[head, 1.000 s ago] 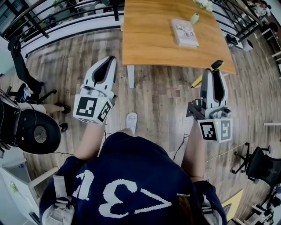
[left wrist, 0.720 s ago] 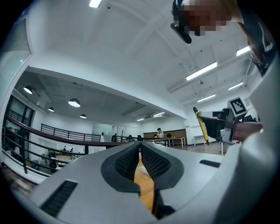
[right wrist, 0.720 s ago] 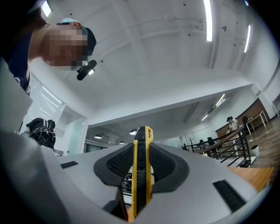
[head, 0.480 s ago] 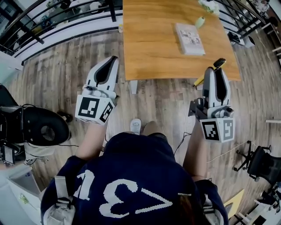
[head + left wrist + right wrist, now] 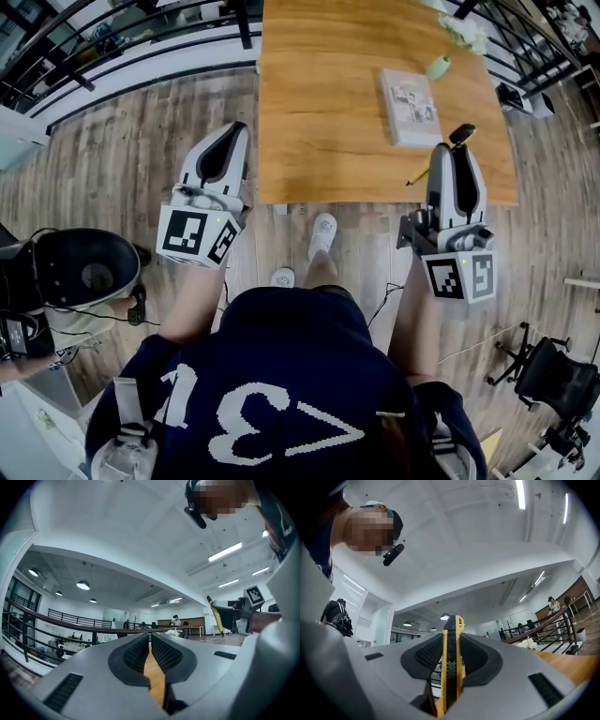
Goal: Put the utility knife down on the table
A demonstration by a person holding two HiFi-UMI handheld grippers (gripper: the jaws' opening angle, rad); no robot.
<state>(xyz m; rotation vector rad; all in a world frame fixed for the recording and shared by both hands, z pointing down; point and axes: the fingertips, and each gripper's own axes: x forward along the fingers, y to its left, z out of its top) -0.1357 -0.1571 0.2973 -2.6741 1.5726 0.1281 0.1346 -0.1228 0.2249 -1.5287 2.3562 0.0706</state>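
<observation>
The utility knife [image 5: 460, 137] is yellow with a black slider. It stands clamped between the jaws of my right gripper [image 5: 454, 153], which is shut on it; its black end pokes out past the fingertips. In the right gripper view the knife [image 5: 451, 667] runs upright between the ribbed pads [image 5: 429, 656]. That gripper hovers over the near right edge of the wooden table [image 5: 323, 103]. My left gripper [image 5: 233, 133] is shut on nothing and hangs over the floor just left of the table's near corner. In the left gripper view its pads [image 5: 136, 653] nearly touch.
A book [image 5: 412, 94] lies on the table's right side, with a small green object [image 5: 438, 67] and white flowers [image 5: 464, 33] beyond it. A black office chair [image 5: 80, 272] stands at the left and another chair [image 5: 553, 375] at the lower right. Black railings [image 5: 112, 37] run behind.
The person has stepped toward the table, so its near edge now lies under the right gripper's tip. Both grippers keep their grip and pose. The black chair at the left has shifted.
</observation>
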